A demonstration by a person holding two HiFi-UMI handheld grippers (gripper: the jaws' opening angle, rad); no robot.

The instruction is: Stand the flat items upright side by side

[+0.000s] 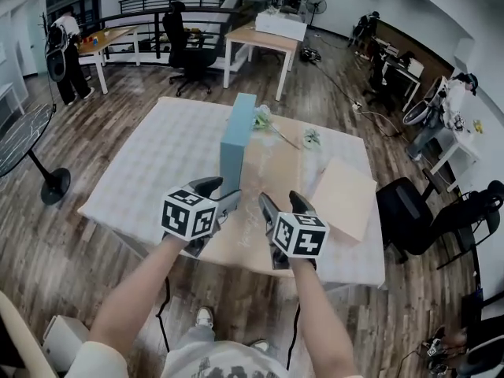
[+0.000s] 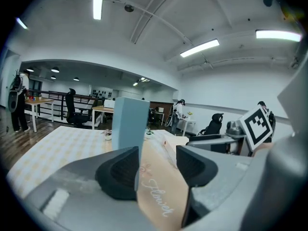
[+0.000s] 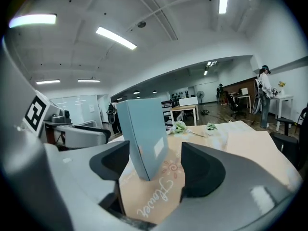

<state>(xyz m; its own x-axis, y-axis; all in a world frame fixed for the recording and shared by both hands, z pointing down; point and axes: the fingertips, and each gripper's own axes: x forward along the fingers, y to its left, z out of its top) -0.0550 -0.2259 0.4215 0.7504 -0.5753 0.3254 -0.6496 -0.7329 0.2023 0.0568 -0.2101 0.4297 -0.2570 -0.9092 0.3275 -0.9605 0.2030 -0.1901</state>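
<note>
Hovering wide-jawed and empty over the tan flat item (image 1: 272, 172) lying beside the upright blue box (image 1: 236, 140) mid-table, left gripper (image 1: 223, 194) and right gripper (image 1: 283, 203) likely must next pinch its edge and stand it alongside.

1. An open-plan office or lab, with a wood floor (image 1: 94, 132) and strip lights (image 2: 199, 47) overhead.
2. Far beyond the left gripper (image 1: 223, 195) stand desks (image 1: 248, 36) and a black swivel chair (image 1: 189, 42).
3. To the right of the right gripper (image 1: 282, 201) are more chairs (image 1: 405, 211) and a person (image 1: 449, 105) at a workstation.
</note>
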